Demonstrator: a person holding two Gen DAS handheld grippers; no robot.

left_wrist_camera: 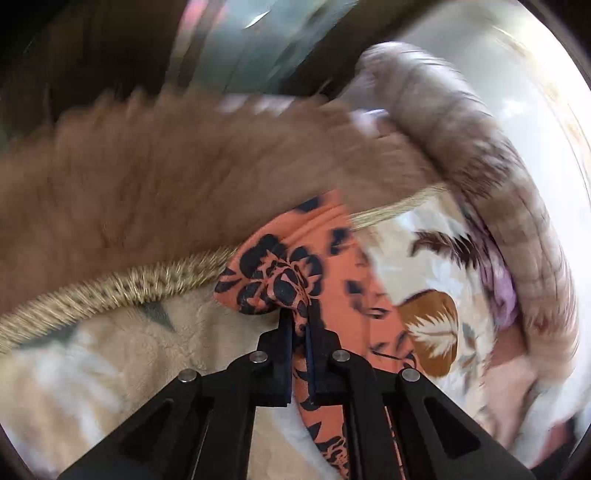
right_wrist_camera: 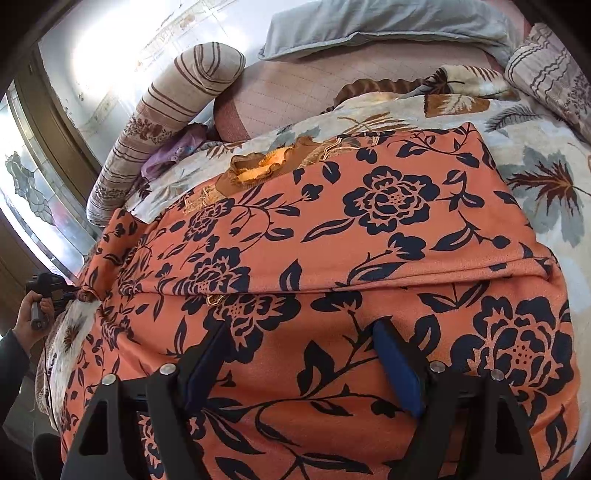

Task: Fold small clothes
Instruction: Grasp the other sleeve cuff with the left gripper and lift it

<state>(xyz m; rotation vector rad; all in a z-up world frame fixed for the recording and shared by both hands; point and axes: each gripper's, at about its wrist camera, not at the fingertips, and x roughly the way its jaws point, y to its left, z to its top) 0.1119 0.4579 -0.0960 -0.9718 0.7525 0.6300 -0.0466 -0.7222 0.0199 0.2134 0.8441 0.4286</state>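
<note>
An orange garment with dark blue flowers (right_wrist_camera: 332,240) lies spread on the bed, with a fold line running across its middle. My right gripper (right_wrist_camera: 299,332) hovers just over its near part, jaws open and nothing between the blue pads (right_wrist_camera: 397,365). In the left wrist view my left gripper (left_wrist_camera: 298,314) is shut on a bunched corner of the orange garment (left_wrist_camera: 280,280), which trails back between the fingers. In the right wrist view that left gripper (right_wrist_camera: 55,288) shows at the garment's far left corner, held by a hand (right_wrist_camera: 29,314).
A flowered cream blanket (right_wrist_camera: 535,147) covers the bed under the garment. A striped bolster (right_wrist_camera: 155,122) lies at the left, a grey pillow (right_wrist_camera: 369,26) at the back, a patterned cushion (right_wrist_camera: 554,74) at the right. A small orange-brown piece (right_wrist_camera: 255,170) sits beyond the garment. The left view is blurred.
</note>
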